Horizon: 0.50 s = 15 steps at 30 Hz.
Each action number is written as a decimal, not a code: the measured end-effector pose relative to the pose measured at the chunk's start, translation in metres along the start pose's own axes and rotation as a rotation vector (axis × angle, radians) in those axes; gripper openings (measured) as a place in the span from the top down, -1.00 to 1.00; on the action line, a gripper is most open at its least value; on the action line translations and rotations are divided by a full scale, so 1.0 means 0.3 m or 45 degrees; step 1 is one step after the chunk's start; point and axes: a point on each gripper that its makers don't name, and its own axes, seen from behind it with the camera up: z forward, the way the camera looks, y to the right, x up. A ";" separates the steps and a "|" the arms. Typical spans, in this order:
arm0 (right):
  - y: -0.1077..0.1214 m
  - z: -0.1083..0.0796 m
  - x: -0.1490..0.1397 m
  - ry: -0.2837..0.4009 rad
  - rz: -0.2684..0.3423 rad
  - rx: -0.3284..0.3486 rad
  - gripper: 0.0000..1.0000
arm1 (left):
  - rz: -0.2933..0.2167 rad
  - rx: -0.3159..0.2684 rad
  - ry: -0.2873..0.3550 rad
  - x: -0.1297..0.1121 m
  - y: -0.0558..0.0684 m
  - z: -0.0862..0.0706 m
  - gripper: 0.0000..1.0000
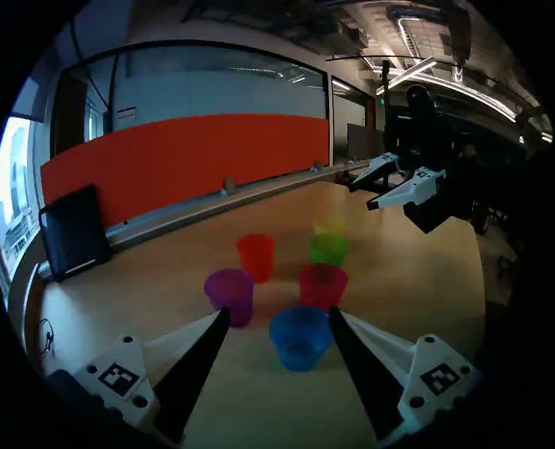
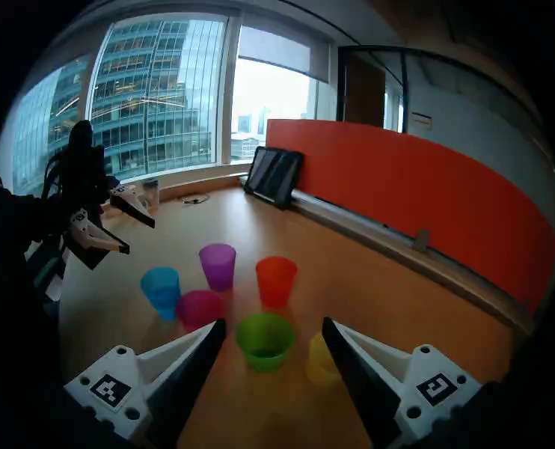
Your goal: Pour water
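Left gripper (image 1: 277, 310) spread, empty; translucent blue plastic cup (image 1: 301, 340) at 12 o'clock, just off its tips, not pinched; right gripper (image 2: 272, 322) spread, translucent green plastic cup (image 2: 264, 340) at its 12; pour not started, I'd say; water in the cups: cannot tell. Other coloured plastic cups (image 1: 256, 256) bunched close; light wooden bench (image 1: 427, 284) open around them; black tablet (image 1: 72, 232) at 9, well apart.

Black tablet (image 2: 274, 175) propped on the wooden table (image 2: 397, 299) beside the orange partition (image 2: 427, 194); tall windows (image 2: 158, 97) behind.
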 end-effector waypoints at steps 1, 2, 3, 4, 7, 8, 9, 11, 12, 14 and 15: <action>-0.003 0.008 -0.013 -0.010 -0.003 0.002 -1.00 | -0.002 -0.005 -0.008 -0.010 0.005 0.004 -0.95; -0.005 0.016 -0.024 -0.018 -0.006 0.004 -1.00 | -0.003 -0.009 -0.015 -0.019 0.010 0.007 -0.95; -0.007 0.023 -0.035 -0.027 -0.008 0.006 -1.00 | -0.005 -0.013 -0.022 -0.028 0.014 0.011 -0.95; -0.011 0.031 -0.045 -0.034 -0.007 0.009 -1.00 | -0.007 -0.016 -0.032 -0.042 0.017 0.013 -0.95; -0.019 0.050 -0.073 -0.055 -0.004 0.020 -1.00 | -0.014 -0.026 -0.062 -0.081 0.027 0.021 -0.95; -0.021 0.056 -0.081 -0.062 -0.003 0.023 -1.00 | -0.016 -0.031 -0.073 -0.094 0.031 0.023 -0.95; -0.023 0.061 -0.089 -0.068 -0.001 0.026 -1.00 | -0.019 -0.036 -0.084 -0.108 0.035 0.025 -0.95; -0.024 0.072 -0.106 -0.081 -0.002 0.027 -1.00 | -0.021 -0.047 -0.102 -0.131 0.045 0.028 -0.95; -0.025 0.077 -0.115 -0.087 -0.003 0.028 -1.00 | -0.022 -0.052 -0.110 -0.141 0.050 0.030 -0.95; -0.026 0.086 -0.131 -0.099 -0.003 0.031 -1.00 | -0.020 -0.063 -0.125 -0.159 0.059 0.034 -0.96; -0.026 0.090 -0.138 -0.105 -0.003 0.032 -1.00 | -0.019 -0.067 -0.132 -0.168 0.063 0.036 -0.96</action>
